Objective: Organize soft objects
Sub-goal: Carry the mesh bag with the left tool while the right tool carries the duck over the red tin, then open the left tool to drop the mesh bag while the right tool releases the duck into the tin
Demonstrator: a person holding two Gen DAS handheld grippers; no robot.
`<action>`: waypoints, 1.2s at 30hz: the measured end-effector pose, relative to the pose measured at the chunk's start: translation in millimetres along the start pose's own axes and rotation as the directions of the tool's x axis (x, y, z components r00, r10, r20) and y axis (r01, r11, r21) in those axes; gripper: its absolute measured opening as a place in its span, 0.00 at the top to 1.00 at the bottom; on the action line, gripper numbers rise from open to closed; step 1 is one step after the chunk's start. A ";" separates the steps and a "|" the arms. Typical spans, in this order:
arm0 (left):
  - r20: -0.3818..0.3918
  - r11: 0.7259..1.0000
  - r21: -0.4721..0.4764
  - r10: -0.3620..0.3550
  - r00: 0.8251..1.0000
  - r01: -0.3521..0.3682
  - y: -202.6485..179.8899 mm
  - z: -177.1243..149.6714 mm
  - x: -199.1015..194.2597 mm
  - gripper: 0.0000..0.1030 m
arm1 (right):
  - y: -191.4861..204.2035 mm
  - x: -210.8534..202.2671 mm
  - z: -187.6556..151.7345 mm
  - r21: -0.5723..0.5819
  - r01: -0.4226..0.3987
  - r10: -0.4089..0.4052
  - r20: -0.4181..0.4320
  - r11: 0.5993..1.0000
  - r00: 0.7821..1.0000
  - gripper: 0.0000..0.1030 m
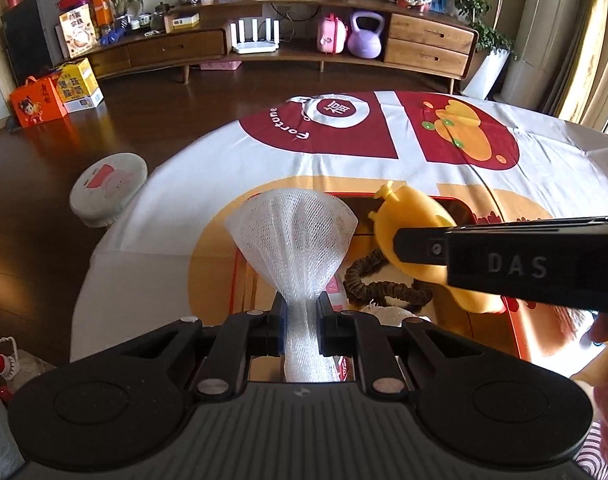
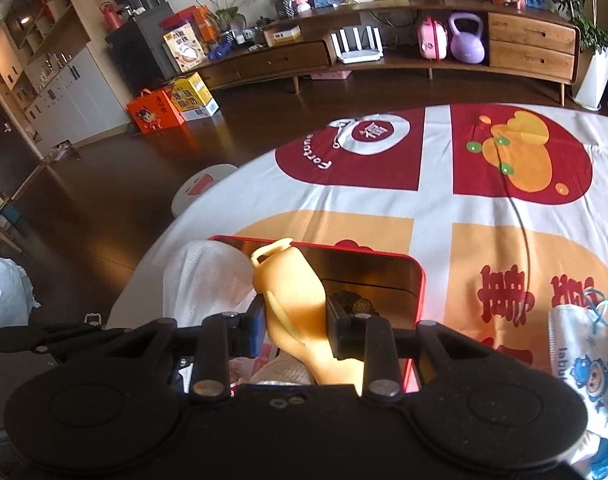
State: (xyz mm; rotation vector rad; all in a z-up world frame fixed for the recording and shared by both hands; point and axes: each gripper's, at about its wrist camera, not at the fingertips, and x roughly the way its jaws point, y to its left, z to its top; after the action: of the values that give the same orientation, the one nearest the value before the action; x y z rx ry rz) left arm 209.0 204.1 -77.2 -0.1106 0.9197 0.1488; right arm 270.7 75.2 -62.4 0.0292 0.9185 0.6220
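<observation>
My left gripper (image 1: 301, 320) is shut on a white foam net sleeve (image 1: 294, 232), which fans out above the pinch. My right gripper (image 2: 294, 320) is shut on a yellow rubber chicken toy (image 2: 290, 280); in the left wrist view that toy (image 1: 414, 216) pokes out from the black finger (image 1: 504, 258) crossing from the right. Both hang over a red tin box (image 2: 420, 280) on the table. Inside the box lie a brown scrunchie (image 1: 380, 280) and a pale knitted piece (image 1: 388, 314). The net sleeve (image 2: 204, 276) shows left of the toy in the right wrist view.
The round table wears a red, orange and white cloth (image 2: 436, 208). A face mask with a blue cartoon (image 2: 584, 356) lies at the right. A round stool (image 1: 108, 188) stands on the dark floor to the left; a long wooden cabinet (image 1: 304, 44) lines the far wall.
</observation>
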 end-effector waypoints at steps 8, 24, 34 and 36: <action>-0.037 1.000 0.012 0.000 0.999 0.000 0.6 2.7 21.3 0.87 | -0.3 19.6 -3.6 -0.011 0.029 -0.030 -0.034 1.000 0.999 0.71; -0.072 1.000 0.016 -0.002 0.997 0.003 3.2 -0.4 36.3 0.87 | 4.1 33.2 -11.4 -0.059 0.059 -0.063 -0.069 0.997 0.996 0.65; -0.075 1.000 0.001 0.004 0.997 -0.003 4.3 -1.9 31.4 0.80 | 7.5 17.1 -10.9 -0.111 0.045 -0.051 -0.051 0.993 0.997 0.56; -0.072 1.000 -0.002 0.007 0.997 -0.007 4.6 -2.1 29.4 0.76 | 8.4 12.0 -10.4 -0.120 0.045 -0.050 -0.040 0.992 0.998 0.53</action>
State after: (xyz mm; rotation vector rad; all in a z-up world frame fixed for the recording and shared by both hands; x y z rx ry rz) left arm 224.1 210.6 -102.0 -0.1155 0.9923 0.1532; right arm 264.2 85.9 -75.2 -0.1123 0.9194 0.6341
